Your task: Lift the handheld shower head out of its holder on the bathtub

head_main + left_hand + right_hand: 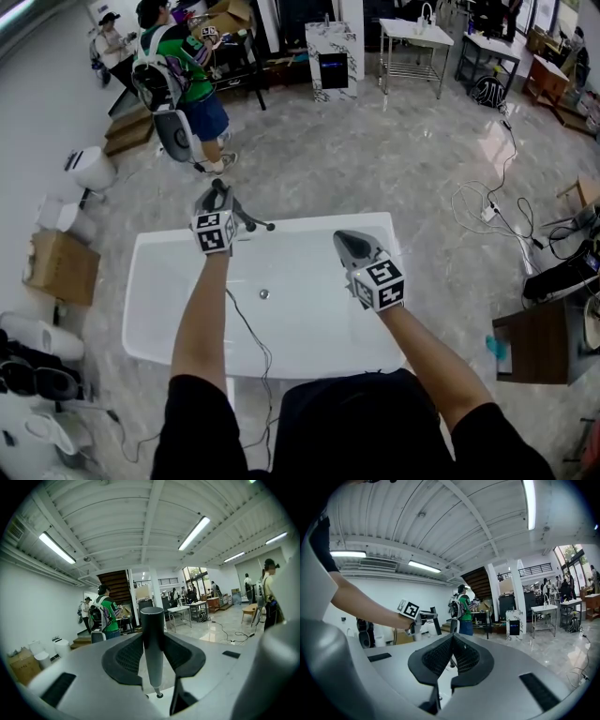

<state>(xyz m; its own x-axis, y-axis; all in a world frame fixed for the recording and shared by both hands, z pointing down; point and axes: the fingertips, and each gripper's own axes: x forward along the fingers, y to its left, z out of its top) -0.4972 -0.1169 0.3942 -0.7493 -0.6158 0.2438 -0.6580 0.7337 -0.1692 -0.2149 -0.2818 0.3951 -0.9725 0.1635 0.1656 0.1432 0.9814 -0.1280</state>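
Where the left claw (153,667) is viewed along its own jaws, the pads are clamped on the shower head (152,634), whose grey handle stands upright between them. From above, this claw is seen at the far rim of the white bathtub (150,281), with a thin hose (246,328) draped across the basin. The right claw (451,656) is shut on nothing, near the same rim and well apart from the left. A person in green (183,75) is seen on the floor beyond.

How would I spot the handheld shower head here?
Start at the white bathtub. At its far rim, towards the left, the left gripper clamps the handheld shower head, a dark grey cylindrical handle. It is the only thing either gripper holds.
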